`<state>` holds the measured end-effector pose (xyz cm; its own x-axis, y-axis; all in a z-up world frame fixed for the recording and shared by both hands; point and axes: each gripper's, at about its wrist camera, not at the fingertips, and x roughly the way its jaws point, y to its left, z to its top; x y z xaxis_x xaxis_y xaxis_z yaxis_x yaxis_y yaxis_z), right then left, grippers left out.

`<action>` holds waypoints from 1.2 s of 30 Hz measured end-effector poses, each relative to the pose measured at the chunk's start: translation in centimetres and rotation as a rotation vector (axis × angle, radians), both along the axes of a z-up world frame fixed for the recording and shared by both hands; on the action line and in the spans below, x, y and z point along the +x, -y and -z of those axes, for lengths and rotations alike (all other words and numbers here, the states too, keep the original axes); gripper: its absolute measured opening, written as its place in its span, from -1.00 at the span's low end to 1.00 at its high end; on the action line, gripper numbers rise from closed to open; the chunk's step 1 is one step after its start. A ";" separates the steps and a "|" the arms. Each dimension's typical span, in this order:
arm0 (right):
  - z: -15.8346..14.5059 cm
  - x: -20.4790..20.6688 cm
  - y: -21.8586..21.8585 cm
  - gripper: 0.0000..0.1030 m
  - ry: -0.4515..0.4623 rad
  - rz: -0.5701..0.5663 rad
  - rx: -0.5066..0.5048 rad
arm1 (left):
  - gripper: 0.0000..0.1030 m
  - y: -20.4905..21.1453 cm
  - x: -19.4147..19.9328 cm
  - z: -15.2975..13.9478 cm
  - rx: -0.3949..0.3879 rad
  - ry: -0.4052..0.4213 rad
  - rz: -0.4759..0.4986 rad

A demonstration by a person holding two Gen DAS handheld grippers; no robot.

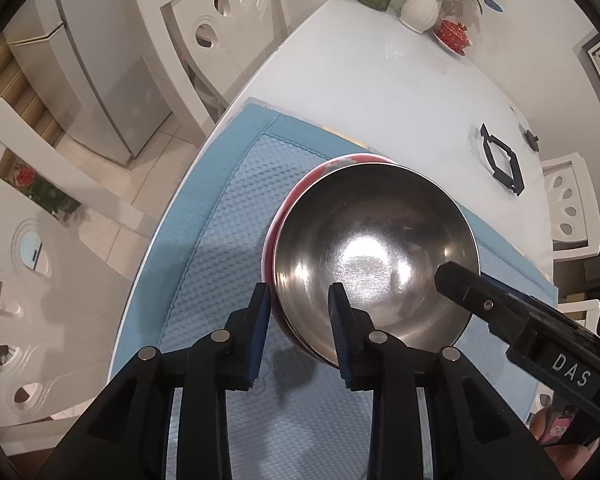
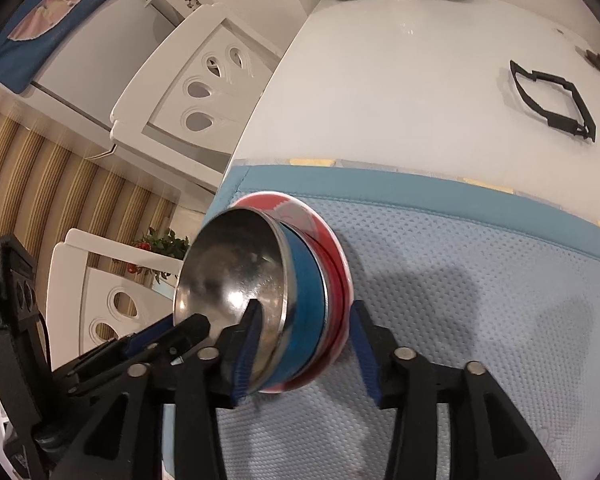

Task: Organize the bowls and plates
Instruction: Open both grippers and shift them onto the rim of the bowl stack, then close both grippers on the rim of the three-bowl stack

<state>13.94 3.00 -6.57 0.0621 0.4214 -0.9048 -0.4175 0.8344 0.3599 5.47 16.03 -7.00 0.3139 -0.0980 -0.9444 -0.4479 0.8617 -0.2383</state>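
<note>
covering white table (image 2: 420, 92), blue mat (image 2: 480, 280)

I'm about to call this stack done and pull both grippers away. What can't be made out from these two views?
- Left wrist view: the round steel bowl hides what lies under it; only a sliver of the red patterned plate shows.
- Right wrist view: the blue bowl shows only its outer wall; the steel bowl covers its inside.
- Both views: whether the pads of the left gripper or right gripper touch the stack.
</note>
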 end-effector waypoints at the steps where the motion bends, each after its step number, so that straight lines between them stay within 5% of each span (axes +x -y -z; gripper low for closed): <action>1: 0.3 -0.1 0.2 -0.06 -0.001 -0.003 -0.002 | -0.40 -0.1 0.0 0.0 0.002 -0.004 -0.001; 9: 1.7 0.3 1.5 -0.03 -0.048 0.028 0.027 | -0.09 -1.4 -0.4 0.4 -0.040 0.003 -0.040; 13: 1.4 1.0 1.2 0.26 -0.069 0.026 0.075 | 0.09 -1.6 0.0 1.2 -0.084 0.010 -0.037; 31: 7.7 2.4 -0.7 0.30 -0.187 0.047 0.129 | -0.02 -2.2 1.6 4.8 -0.165 0.019 -0.018; 36: 8.8 2.9 -0.2 0.27 -0.219 0.080 0.223 | 0.00 -2.4 1.8 5.1 -0.203 0.072 -0.022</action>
